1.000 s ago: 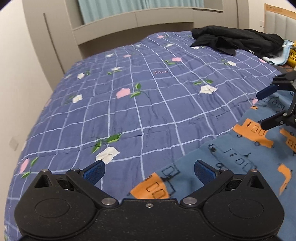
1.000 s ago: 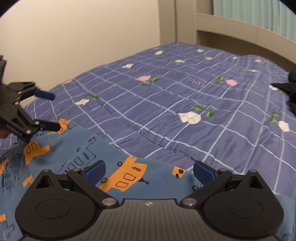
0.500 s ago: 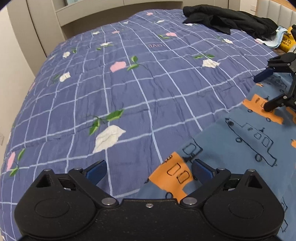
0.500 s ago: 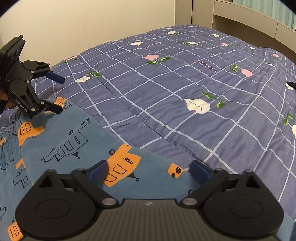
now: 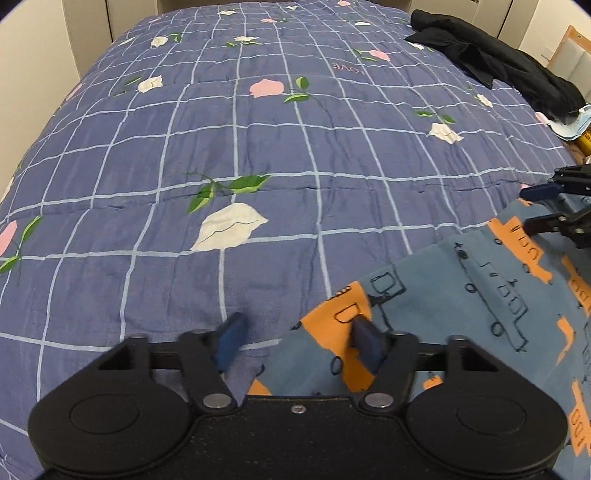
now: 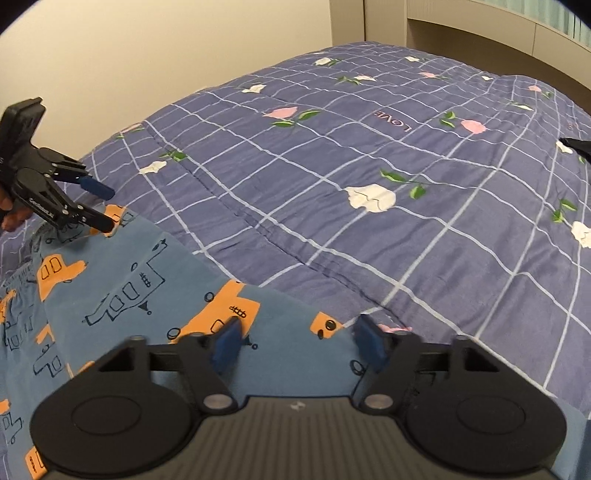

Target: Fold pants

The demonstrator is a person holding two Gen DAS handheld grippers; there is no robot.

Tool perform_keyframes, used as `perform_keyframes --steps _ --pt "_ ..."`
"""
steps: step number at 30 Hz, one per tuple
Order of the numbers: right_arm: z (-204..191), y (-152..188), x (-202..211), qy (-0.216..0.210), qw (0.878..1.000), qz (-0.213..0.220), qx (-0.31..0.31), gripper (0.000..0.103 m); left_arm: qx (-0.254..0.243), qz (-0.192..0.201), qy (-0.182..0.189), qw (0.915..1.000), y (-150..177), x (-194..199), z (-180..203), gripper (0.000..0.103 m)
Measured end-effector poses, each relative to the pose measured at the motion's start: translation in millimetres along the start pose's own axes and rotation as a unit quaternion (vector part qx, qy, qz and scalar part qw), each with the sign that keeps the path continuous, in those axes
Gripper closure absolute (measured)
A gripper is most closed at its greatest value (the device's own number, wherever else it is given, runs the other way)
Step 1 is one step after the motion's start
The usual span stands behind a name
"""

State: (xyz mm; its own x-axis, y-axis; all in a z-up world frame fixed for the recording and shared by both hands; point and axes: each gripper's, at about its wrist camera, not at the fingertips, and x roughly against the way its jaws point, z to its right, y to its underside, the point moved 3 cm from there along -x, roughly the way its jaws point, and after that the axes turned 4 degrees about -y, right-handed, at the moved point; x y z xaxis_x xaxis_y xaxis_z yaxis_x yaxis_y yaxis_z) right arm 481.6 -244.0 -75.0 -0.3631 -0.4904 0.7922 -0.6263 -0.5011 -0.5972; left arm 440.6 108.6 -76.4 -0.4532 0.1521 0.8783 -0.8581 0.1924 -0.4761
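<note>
Blue pants (image 5: pixel 480 295) with orange vehicle prints lie flat on the bed, seen at the lower right of the left wrist view and the lower left of the right wrist view (image 6: pixel 122 295). My left gripper (image 5: pixel 299 339) is open, its jaws half closed, straddling a corner of the pants' far edge. My right gripper (image 6: pixel 299 343) is open, jaws also narrowed, over the other corner of that edge. Each gripper shows in the other's view: the right one (image 5: pixel 546 210) and the left one (image 6: pixel 99 206), both open just above the cloth.
The pants lie on a purple checked quilt (image 5: pixel 258 147) with flower prints. A black garment (image 5: pixel 491 62) is heaped at the bed's far right. A cream wall (image 6: pixel 147 55) borders the bed's left side. A headboard (image 6: pixel 480 29) stands behind.
Both grippers have dropped lower and tilted down toward the pants' far edge. Their jaws have narrowed from wide open around the two corners.
</note>
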Motion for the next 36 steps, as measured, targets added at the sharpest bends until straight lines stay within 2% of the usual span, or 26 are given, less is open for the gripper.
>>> perform_keyframes --steps 2,3,4,5,7,8,10,11,16,22,25,29,32,36 --pt "-2 1 0 0.009 1.0 -0.004 0.004 0.051 -0.003 -0.001 0.007 1.0 -1 2 3 0.068" --pt "-2 1 0 0.011 1.0 -0.005 0.004 0.058 -0.003 -0.001 0.012 0.9999 -1 3 4 0.072" --pt "-3 1 1 0.014 1.0 -0.006 0.005 0.065 -0.004 -0.002 0.016 0.9999 -2 3 6 0.081" --pt "-4 1 1 0.019 1.0 -0.007 0.006 0.069 -0.007 -0.003 0.017 0.9998 -1 4 8 0.087" --pt "-6 2 2 0.023 1.0 -0.011 0.005 0.085 -0.023 0.005 0.01 0.9997 -1 6 15 0.096" --pt "-8 2 3 0.028 1.0 -0.013 0.006 0.088 -0.03 0.01 0.006 0.9995 0 8 17 0.098" --pt "-13 2 5 0.039 0.999 -0.014 0.016 0.097 -0.041 0.024 -0.006 0.9988 1 12 23 0.099" --pt "-16 2 6 0.047 0.999 -0.014 0.021 0.098 -0.044 0.03 -0.012 0.9985 0 15 25 0.1" --pt "-24 -13 13 0.08 0.996 0.006 0.036 0.1 -0.036 0.087 -0.036 0.9949 -11 34 26 0.101" --pt "-13 -56 14 0.128 0.99 0.048 0.037 0.101 -0.009 0.15 -0.082 0.9852 -37 47 12 0.101" --pt "-5 -80 7 0.144 0.987 0.062 0.039 0.101 0.016 0.15 -0.086 0.9848 -47 40 1 0.101" --pt "2 -97 -14 0.15 0.987 0.049 0.041 0.101 0.021 0.136 -0.092 0.9861 -45 23 -5 0.101" --pt "4 -94 -26 0.152 0.987 0.04 0.04 0.101 0.029 0.136 -0.088 0.9863 -40 18 -8 0.101" --pt "0 -84 -23 0.149 0.987 0.052 0.036 0.101 0.031 0.148 -0.081 0.9852 -37 24 -8 0.101"
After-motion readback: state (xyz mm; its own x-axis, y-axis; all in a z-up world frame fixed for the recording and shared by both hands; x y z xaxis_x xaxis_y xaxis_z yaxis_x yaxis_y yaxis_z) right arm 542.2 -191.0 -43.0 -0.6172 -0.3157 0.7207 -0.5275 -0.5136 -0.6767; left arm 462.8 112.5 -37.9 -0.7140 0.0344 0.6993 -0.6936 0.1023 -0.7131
